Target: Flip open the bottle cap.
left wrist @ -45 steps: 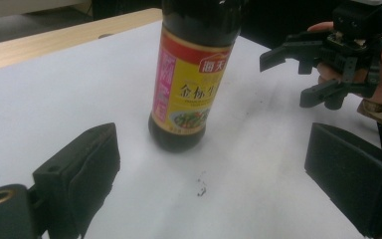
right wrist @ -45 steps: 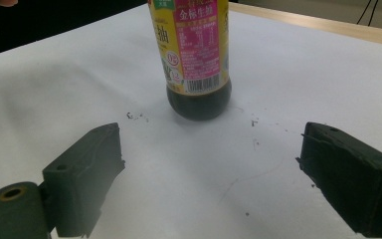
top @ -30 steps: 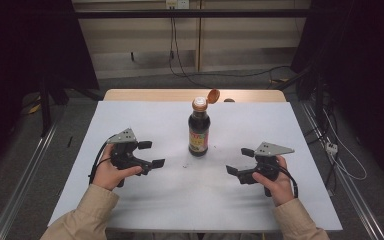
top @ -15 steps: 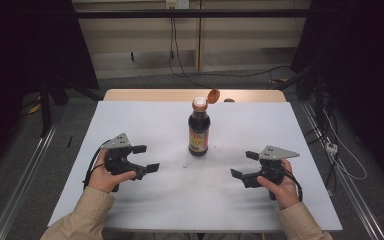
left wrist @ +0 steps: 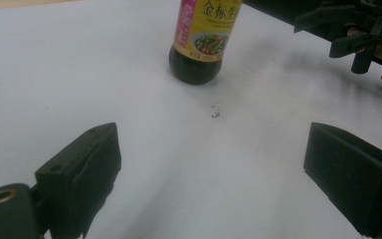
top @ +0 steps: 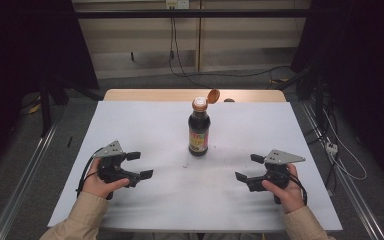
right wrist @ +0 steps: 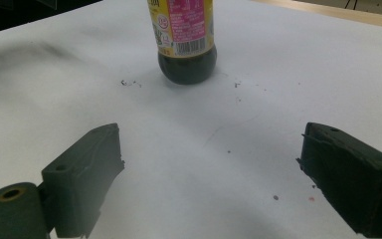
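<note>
1. A dark sauce bottle (top: 199,131) stood upright near the middle of the white table (top: 145,125), its orange flip cap (top: 213,95) hinged open and tipped back to the right of the neck.
2. The left gripper (top: 139,165) rested low at the near left of the table in the person's left hand (top: 100,181), its jaws spread wide with nothing between them.
3. The right gripper (top: 249,167) sat at the near right in the right hand (top: 284,186), its jaws likewise parted and empty.
4. The bottle stood between the two grippers but farther from the person, well apart from both; neither touched it.
5. In the left gripper view, the bottle (left wrist: 204,42) stood ahead, with bare table between it and the jaws, and the other gripper (left wrist: 350,30) showed at the upper right.
6. In the right gripper view, the bottle (right wrist: 185,42) stood ahead, its barcode side facing the camera, again clear of the jaws.
7. Small dark specks (left wrist: 215,112) lay on the table just in front of the bottle.
</note>
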Available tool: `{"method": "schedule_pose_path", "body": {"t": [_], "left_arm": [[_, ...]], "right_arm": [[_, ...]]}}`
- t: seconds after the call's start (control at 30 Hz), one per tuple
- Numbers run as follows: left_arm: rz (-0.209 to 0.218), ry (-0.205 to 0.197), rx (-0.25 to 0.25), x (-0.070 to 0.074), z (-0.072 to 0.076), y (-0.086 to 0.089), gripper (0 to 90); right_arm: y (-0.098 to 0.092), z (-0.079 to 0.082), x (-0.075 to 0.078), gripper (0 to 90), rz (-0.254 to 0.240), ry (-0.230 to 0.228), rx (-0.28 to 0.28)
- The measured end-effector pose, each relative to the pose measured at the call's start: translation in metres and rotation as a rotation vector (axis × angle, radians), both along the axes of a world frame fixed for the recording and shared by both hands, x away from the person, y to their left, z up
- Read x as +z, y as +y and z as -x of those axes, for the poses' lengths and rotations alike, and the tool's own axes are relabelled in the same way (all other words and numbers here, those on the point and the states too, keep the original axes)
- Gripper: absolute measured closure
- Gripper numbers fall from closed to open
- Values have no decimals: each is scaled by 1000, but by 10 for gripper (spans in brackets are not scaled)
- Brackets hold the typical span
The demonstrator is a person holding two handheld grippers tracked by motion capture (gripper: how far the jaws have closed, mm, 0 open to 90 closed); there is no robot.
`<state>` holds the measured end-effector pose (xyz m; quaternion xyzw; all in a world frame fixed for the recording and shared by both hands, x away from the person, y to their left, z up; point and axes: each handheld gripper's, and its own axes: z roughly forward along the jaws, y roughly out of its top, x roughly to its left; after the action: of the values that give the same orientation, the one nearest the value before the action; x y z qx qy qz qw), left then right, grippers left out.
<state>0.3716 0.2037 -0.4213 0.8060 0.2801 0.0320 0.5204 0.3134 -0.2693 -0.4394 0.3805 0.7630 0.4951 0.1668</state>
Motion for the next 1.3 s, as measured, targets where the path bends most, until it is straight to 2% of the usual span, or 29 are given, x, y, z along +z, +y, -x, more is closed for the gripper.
{"method": "schedule_pose_path", "body": {"t": [0.3,0.7,0.83,1.1,1.3], "left_arm": [[1,0,14,-2,6,7,78],[-22,-15,15,-7,11,13,79],[-21,-14,19,-8,13,14,79],[-44,-25,30,-9,17,19,80],[-46,-27,43,-11,19,25,80]], "right_arm": [[-3,5,-1,91,13,-4,0],[-11,13,-4,91,33,-3,-4],[-12,16,-4,91,53,-8,-2],[-17,20,-5,91,49,-8,-13],[-20,24,-6,91,53,-6,-19]]}}
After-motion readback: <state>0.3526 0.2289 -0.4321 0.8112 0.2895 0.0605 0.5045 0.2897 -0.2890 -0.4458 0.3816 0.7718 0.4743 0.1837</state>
